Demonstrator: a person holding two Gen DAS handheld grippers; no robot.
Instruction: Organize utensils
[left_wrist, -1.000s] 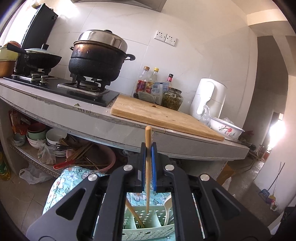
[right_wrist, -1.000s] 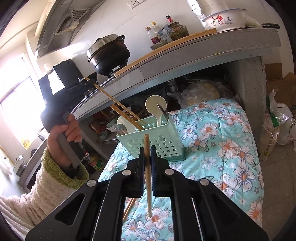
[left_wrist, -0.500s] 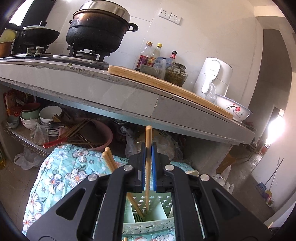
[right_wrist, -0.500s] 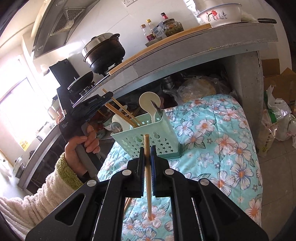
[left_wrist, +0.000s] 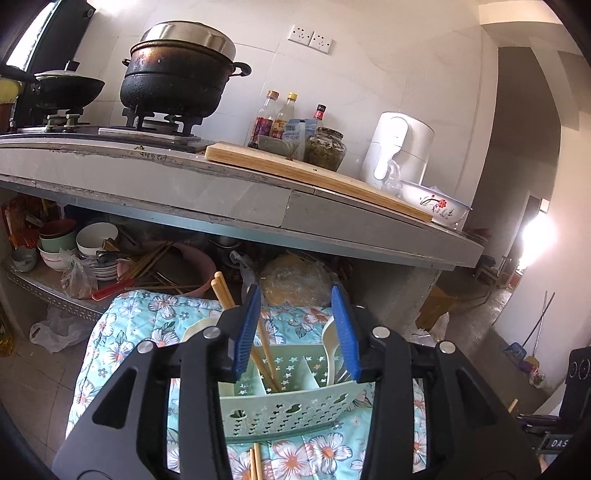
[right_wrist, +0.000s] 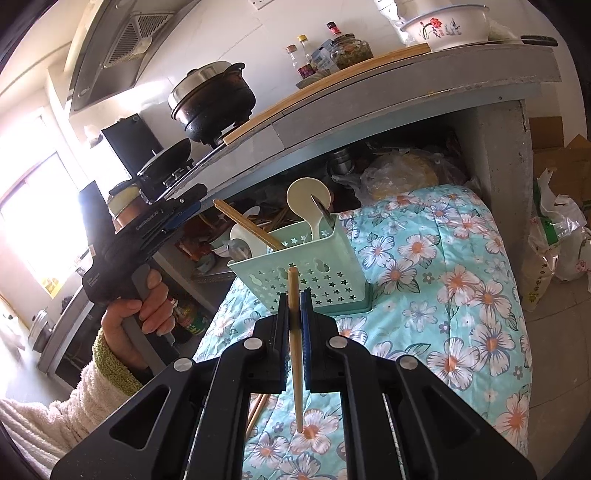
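The mint-green utensil caddy (left_wrist: 284, 402) stands on the flower-patterned quilt (right_wrist: 443, 280), straight ahead of and below the left tool (left_wrist: 299, 328). Thin walls split it into compartments. Wooden chopsticks (left_wrist: 236, 314) sit in the middle one, their butts low near the front wall and their tips leaning up and away to the left, past the tool's left blue pad. A cream spoon (right_wrist: 308, 197) stands upright in the compartment off to the tool's right, with a dark metal utensil (right_wrist: 325, 214) beside it; a second pale spoon (left_wrist: 199, 328) shows at the left end, half hidden behind the tool.

The left tool's jaws are spread wide with nothing between them. Half a second ago they were clamped on a single chopstick held upright over the caddy; that stick is gone from the jaws now, and I cannot tell which compartment took it.

The right tool (right_wrist: 294, 314) is closed on one chopstick (right_wrist: 295, 354), its long axis running along the fingers, the top end poking up in front of the caddy's near wall and the lower end pointing down over the quilt. More loose chopsticks (right_wrist: 255, 410) lie on the quilt just beneath it.
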